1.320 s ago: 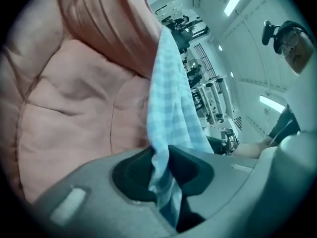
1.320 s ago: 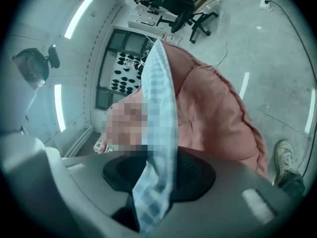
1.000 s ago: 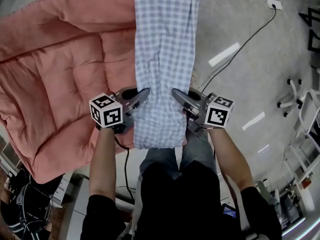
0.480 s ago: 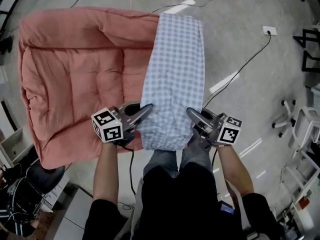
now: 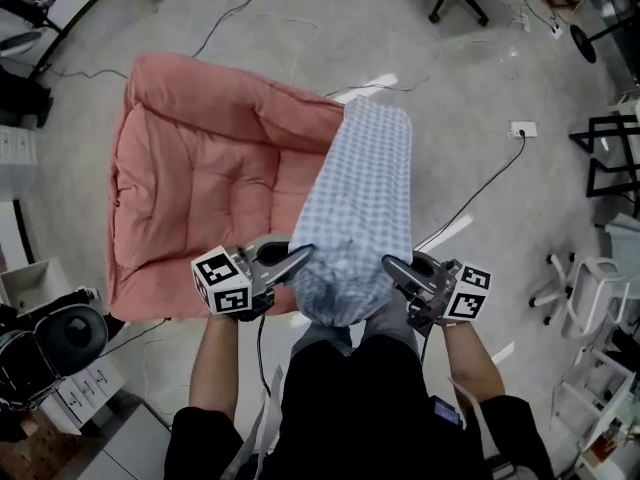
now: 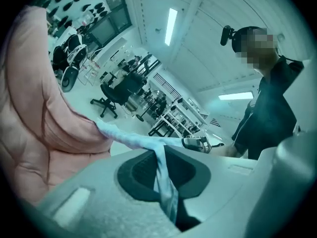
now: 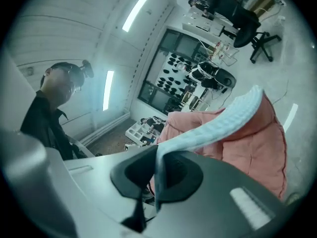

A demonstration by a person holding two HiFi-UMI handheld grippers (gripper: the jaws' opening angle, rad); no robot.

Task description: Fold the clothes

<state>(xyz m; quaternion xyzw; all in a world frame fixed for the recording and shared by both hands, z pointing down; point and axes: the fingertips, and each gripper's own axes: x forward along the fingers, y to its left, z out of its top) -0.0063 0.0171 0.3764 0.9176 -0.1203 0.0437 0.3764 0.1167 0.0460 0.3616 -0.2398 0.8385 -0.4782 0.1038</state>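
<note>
**Garment (image 5: 355,218) pinched at both near corners above pink quilt**

Shows a long, narrow strip of blue-and-white checked fabric held up in front of a person (image 5: 350,408) dressed in black. Grips the near left corner with the left gripper (image 5: 300,258), jaws closed tight on a thin fold that runs straight down between them in the left gripper view. Grips the near right corner the same way with the right gripper (image 5: 392,265), jaws pressed together on the fabric, which stretches away from them. Sags in a rounded fold between the two claws, just above the person's knees. Runs away from the body along the right edge of a pink quilt (image 5: 200,188) spread flat on the grey floor (image 5: 250,48). Ends over the quilt's far right corner; cannot tell from above whether it touches the padding there. Includes a white socket block (image 5: 522,128) with its cable on the floor, well apart from the quilt's right edge.
</note>
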